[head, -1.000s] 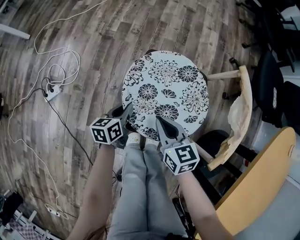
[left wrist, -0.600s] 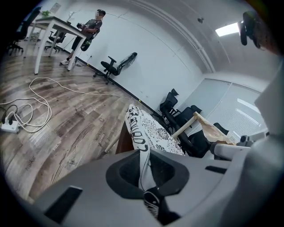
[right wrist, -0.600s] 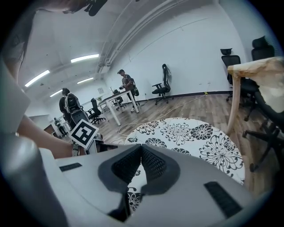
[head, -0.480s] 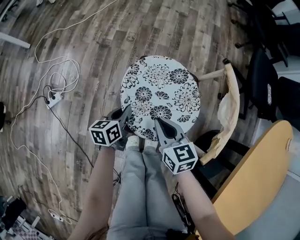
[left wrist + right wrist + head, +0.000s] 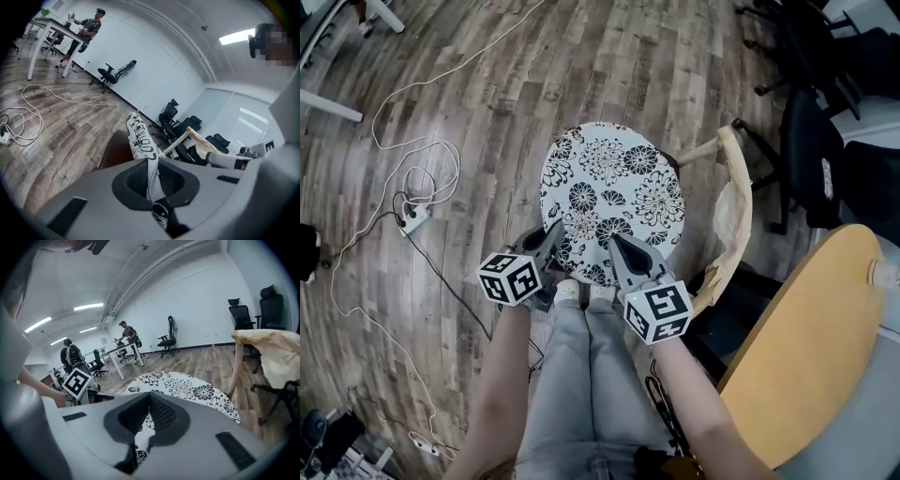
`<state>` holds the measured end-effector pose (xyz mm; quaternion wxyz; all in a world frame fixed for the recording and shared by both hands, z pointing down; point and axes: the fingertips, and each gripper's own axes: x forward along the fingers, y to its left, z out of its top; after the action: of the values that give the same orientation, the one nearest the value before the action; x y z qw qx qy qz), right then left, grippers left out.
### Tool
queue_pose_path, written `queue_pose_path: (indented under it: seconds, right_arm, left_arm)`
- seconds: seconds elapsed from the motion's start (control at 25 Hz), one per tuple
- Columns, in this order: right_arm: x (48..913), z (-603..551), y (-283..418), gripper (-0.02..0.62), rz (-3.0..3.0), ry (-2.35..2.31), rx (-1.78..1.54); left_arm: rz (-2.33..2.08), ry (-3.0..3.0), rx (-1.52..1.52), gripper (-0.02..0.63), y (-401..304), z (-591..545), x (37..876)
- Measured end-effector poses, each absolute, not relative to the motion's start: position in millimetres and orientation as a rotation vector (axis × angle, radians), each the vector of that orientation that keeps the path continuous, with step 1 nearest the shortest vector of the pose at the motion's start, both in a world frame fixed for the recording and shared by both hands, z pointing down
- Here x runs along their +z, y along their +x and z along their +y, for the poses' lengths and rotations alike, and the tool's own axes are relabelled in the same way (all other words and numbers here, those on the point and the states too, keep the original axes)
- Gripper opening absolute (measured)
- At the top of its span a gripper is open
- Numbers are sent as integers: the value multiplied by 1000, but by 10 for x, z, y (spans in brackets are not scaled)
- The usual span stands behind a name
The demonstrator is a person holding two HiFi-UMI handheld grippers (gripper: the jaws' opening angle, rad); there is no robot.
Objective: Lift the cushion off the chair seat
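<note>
Black-and-white cushion [image 5: 609,202], edge clamped in left hand-held gripper [image 5: 555,232] and right hand-held gripper [image 5: 618,244], needs level lifting off the chair [image 5: 111,151].

Head view: cushion [image 5: 614,183] hides chair seat & legs entirely; its near rim sits under left gripper [image 5: 557,230] & right gripper [image 5: 615,241] tips. Yellow table [image 5: 806,356] cut off at lower-right edge. Ppl [image 5: 127,336] far back, right gripper view: too small for detail.
</note>
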<state>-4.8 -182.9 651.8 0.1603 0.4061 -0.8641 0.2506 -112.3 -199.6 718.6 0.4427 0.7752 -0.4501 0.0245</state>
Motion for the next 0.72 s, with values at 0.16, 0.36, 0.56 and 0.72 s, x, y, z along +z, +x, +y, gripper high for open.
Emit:
queue_pose_path:
  seconds: [0.16,0.36,0.56,0.72]
  right_arm:
    - [6348,-1838,60,26,-2476,1193,713]
    - [6071,-1843,156,25,-2484,1223,729]
    - [5840,-1779,185,26,-2491,1206,696]
    - [5627,-1841,258,26,-2495,1188,648]
  left_arm:
    - [-1087,1964,50,15,-952,-2005,6954]
    - [-1054,2000,41,15,-779,-2035,6637]
    - [-1023,2039,33,15,-671,-2005,6350]
    - [-1003,2068,27,15,-554,-2051,6077]
